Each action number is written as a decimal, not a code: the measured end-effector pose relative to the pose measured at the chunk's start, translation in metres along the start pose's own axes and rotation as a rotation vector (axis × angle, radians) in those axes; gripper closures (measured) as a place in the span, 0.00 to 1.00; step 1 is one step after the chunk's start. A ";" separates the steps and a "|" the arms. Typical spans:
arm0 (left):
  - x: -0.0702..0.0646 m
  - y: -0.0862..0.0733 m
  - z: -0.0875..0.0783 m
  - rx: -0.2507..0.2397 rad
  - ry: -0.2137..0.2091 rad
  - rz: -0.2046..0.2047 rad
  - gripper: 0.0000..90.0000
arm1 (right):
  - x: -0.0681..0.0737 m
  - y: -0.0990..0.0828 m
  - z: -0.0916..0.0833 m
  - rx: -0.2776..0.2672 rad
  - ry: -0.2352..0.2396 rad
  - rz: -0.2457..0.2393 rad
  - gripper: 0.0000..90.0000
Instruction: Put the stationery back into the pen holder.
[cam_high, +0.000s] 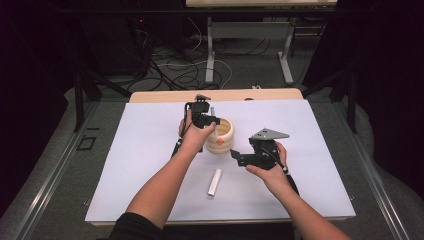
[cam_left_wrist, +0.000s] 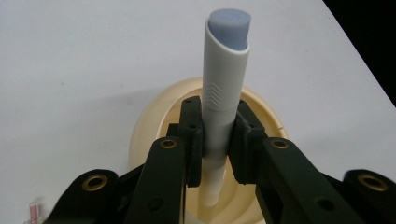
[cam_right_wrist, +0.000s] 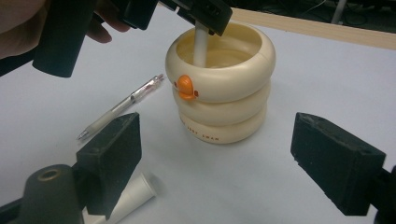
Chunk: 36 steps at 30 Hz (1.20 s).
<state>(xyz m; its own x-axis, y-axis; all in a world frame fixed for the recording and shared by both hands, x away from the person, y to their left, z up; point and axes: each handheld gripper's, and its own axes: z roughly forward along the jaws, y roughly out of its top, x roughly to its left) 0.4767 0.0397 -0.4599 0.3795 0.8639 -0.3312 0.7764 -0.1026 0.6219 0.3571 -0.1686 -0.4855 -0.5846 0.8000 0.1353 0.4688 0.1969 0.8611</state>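
Note:
A cream cup (cam_high: 223, 137) shaped like three stacked rings, with a small orange duck bill (cam_right_wrist: 186, 87) on its side, stands mid-table. My left gripper (cam_left_wrist: 218, 140) is shut on a white pen (cam_left_wrist: 225, 79) with a grey-blue end, held upright with its lower end inside the cup (cam_left_wrist: 152, 109). In the high view, my left gripper (cam_high: 212, 121) is over the cup's far-left rim. My right gripper (cam_right_wrist: 224, 158) is open, level with the cup (cam_right_wrist: 224, 93) and a short way from it, with nothing between its fingers. From above, my right gripper (cam_high: 235, 156) lies to the cup's right front.
A clear pen (cam_right_wrist: 121, 107) lies on the white mat (cam_high: 320, 150) left of the cup in the right gripper view. A white tube-like cap (cam_high: 215, 182) lies nearer the table's front edge, also under my right gripper's left pad as the white cap (cam_right_wrist: 135, 193). Table legs and cables stand beyond the far edge.

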 end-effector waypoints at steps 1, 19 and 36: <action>0.000 0.000 -0.001 -0.004 0.001 -0.006 0.84 | 0.000 0.000 0.000 0.007 0.001 0.003 0.18; 0.009 -0.006 -0.026 -0.095 -0.043 0.003 0.51 | -0.004 0.000 -0.001 -0.007 -0.006 0.009 0.18; 0.025 -0.021 -0.043 -0.133 -0.042 0.064 0.31 | -0.005 0.001 -0.002 -0.012 -0.012 0.014 0.18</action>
<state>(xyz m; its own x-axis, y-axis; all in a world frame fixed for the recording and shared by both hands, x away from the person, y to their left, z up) 0.4482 0.0851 -0.4507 0.4486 0.8363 -0.3153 0.6772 -0.0878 0.7305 0.3594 -0.1738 -0.4847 -0.5702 0.8092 0.1415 0.4688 0.1791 0.8649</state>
